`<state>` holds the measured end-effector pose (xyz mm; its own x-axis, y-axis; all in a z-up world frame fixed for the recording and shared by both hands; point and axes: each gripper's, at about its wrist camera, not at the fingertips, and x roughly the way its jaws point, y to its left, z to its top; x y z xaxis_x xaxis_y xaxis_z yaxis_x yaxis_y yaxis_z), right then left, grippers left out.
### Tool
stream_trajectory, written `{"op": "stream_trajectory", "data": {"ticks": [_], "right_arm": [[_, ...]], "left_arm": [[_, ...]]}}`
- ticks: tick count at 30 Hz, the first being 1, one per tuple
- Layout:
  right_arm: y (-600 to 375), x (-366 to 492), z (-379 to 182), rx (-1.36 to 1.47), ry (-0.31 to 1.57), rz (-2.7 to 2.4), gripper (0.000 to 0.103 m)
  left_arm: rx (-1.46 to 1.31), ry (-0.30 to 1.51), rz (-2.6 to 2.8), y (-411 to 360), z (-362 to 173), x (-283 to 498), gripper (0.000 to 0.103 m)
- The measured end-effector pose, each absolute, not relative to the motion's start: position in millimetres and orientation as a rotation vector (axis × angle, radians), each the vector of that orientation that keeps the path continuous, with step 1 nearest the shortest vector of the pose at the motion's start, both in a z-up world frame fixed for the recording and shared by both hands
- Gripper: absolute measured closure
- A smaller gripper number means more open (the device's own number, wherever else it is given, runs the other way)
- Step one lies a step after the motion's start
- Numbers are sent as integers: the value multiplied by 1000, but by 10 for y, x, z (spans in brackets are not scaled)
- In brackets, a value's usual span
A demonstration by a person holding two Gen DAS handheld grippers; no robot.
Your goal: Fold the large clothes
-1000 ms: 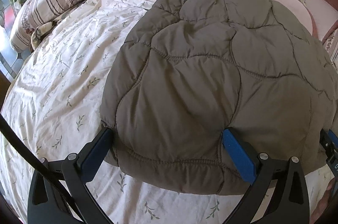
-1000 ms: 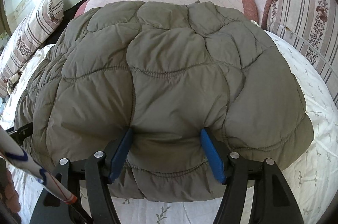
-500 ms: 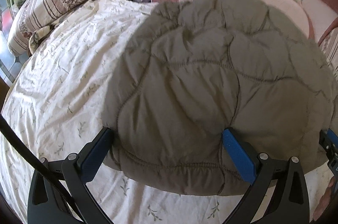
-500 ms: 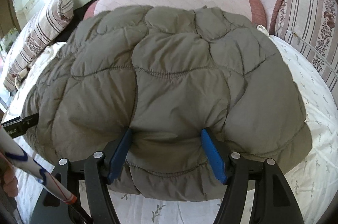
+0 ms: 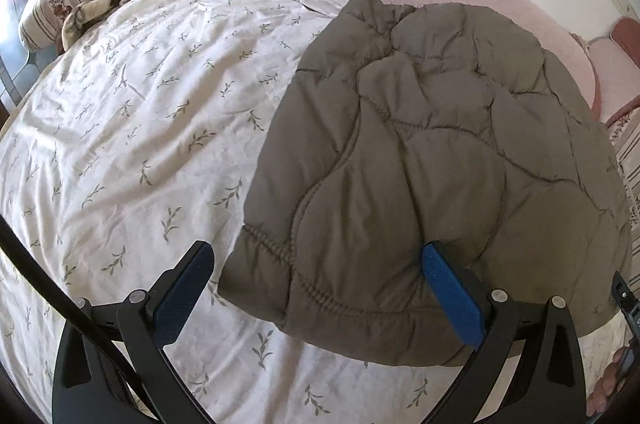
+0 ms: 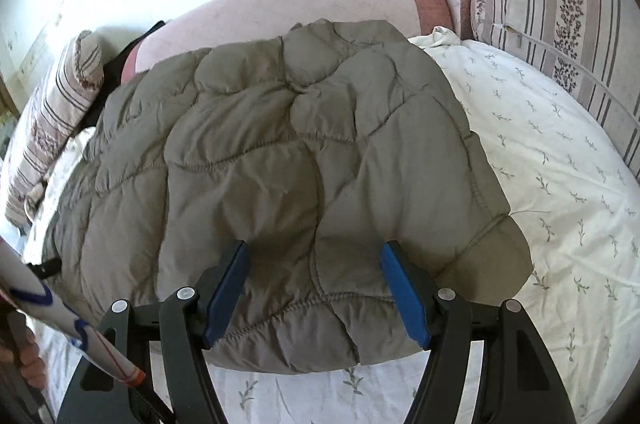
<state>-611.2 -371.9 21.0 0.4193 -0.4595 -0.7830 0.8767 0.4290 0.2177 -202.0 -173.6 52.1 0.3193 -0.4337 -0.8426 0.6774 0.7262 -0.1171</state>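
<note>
Both grippers sit at the folded quilted coat's (image 5: 432, 164) near edge on the bedsheet (image 5: 120, 128). Right gripper (image 6: 316, 288) pinches its hem; left gripper (image 5: 316, 284) gapes wide, left pad clear.

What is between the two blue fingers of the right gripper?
The right wrist view shows the near edge of the puffy brown jacket bunched between the fingers of the right gripper, which press into it from both sides.

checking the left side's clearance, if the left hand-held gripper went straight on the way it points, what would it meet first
Most likely the brown quilted jacket: its hem corner already lies between the open fingers of the left hand-held gripper. Depth is unclear; the floral bedsheet lies just beneath.
</note>
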Motion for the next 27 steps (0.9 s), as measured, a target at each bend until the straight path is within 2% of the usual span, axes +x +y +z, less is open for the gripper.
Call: {"op": "stream_trajectory", "data": {"ticks": [18,22,27], "right_arm": [[-3840,-6474,388,766,620,-985,31],[-3829,-6418,323,731,676,-994,31],[-3808,-6348,251,674,734,-1006,31]], "left_arm": [[178,1059,-749,-1562,564,-1811,0],[149,1130,-757,-1581,438,-1774,0],[183,1102,-749,-1658,413,-1841,0]]}}
